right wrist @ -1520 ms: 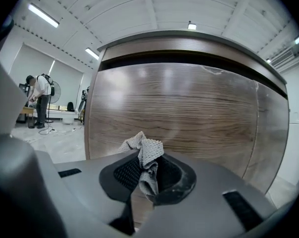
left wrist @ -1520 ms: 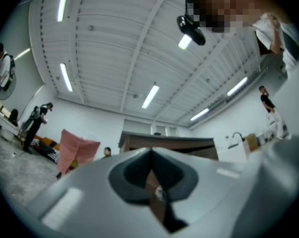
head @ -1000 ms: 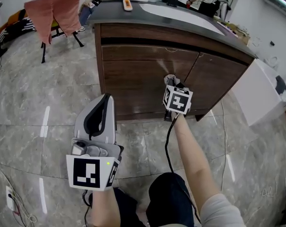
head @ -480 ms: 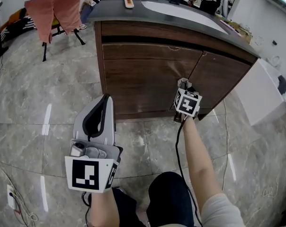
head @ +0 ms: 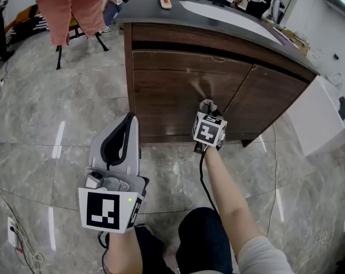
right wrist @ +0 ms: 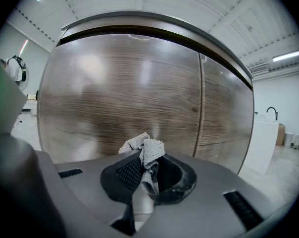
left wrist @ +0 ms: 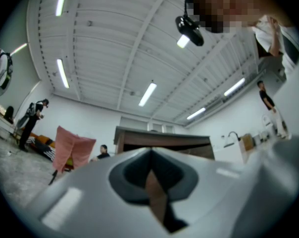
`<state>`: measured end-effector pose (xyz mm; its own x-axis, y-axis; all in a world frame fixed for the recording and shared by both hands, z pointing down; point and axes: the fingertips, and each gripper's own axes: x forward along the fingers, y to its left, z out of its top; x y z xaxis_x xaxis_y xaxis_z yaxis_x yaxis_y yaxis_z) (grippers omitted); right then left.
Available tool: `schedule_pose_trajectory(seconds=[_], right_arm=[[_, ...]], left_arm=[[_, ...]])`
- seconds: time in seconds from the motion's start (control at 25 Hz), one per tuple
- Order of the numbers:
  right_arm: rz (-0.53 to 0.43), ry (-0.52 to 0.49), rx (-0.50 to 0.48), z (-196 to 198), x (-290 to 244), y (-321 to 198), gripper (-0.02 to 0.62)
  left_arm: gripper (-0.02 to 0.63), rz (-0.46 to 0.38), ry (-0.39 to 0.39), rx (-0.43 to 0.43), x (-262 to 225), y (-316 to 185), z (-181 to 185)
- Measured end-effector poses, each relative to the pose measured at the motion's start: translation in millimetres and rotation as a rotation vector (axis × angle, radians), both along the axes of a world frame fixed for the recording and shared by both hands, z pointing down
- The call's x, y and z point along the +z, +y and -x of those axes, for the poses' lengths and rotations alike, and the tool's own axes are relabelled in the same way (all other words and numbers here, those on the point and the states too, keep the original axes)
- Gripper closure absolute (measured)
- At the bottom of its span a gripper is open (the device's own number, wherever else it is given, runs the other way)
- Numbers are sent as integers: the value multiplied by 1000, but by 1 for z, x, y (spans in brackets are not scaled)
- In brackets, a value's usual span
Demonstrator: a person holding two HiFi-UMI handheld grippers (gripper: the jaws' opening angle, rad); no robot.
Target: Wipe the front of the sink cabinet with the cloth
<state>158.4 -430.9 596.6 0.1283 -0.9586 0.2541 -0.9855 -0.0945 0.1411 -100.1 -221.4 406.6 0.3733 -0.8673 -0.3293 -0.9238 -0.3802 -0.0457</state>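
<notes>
Right gripper view: right gripper (right wrist: pixel 145 168) pinches cloth (right wrist: pixel 145 148) (mostly buried).

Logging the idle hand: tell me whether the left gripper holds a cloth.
No, the left gripper is shut, jaws together with nothing between them.

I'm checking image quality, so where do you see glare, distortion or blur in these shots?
Head view: pale glare on the cabinet above the right gripper, light streaks on the floor. Right gripper view: fisheye bows the cabinet, cloth sharp. Left gripper view: dark corners, left gripper soft up close.
</notes>
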Motion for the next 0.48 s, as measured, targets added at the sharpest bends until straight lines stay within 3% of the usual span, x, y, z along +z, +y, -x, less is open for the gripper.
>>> schedule_pose_trajectory(seconds=[0.28,0.48], right_arm=[[4,-17,-197,115,6,7,571],[10,5,-307,175,7,11,571]], left_arm=[[601,5,-15,-22,1,2,8],[601,7,-26,-41,3,3,16]])
